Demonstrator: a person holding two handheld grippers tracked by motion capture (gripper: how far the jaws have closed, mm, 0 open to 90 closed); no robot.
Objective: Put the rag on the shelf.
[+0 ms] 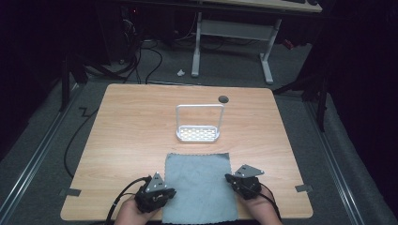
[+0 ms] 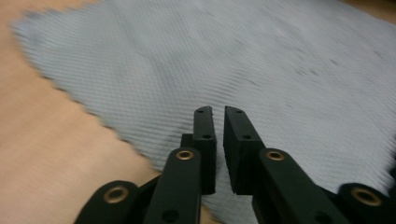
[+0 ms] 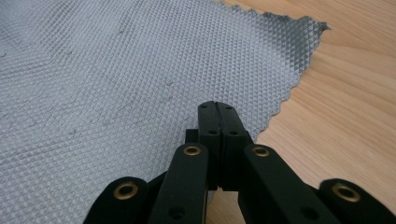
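Observation:
A grey waffle-textured cloth (image 1: pixel 199 185) lies flat at the table's near edge, between my two grippers. My left gripper (image 1: pixel 167 191) hovers at the cloth's left edge. In the left gripper view its jaws (image 2: pixel 218 112) stand a narrow gap apart over the cloth (image 2: pixel 233 60), with nothing between them. My right gripper (image 1: pixel 229 178) is at the cloth's right edge. In the right gripper view its jaws (image 3: pixel 218 106) are pressed together just above the zigzag border of the cloth (image 3: pixel 116 70), holding nothing.
A white metal rack (image 1: pixel 198 124) with a perforated base and a tall hoop handle stands mid-table behind the cloth. The wooden table (image 1: pixel 126 136) has a cable hole (image 1: pixel 223 99) near its far edge. Cables and a desk frame lie on the floor beyond.

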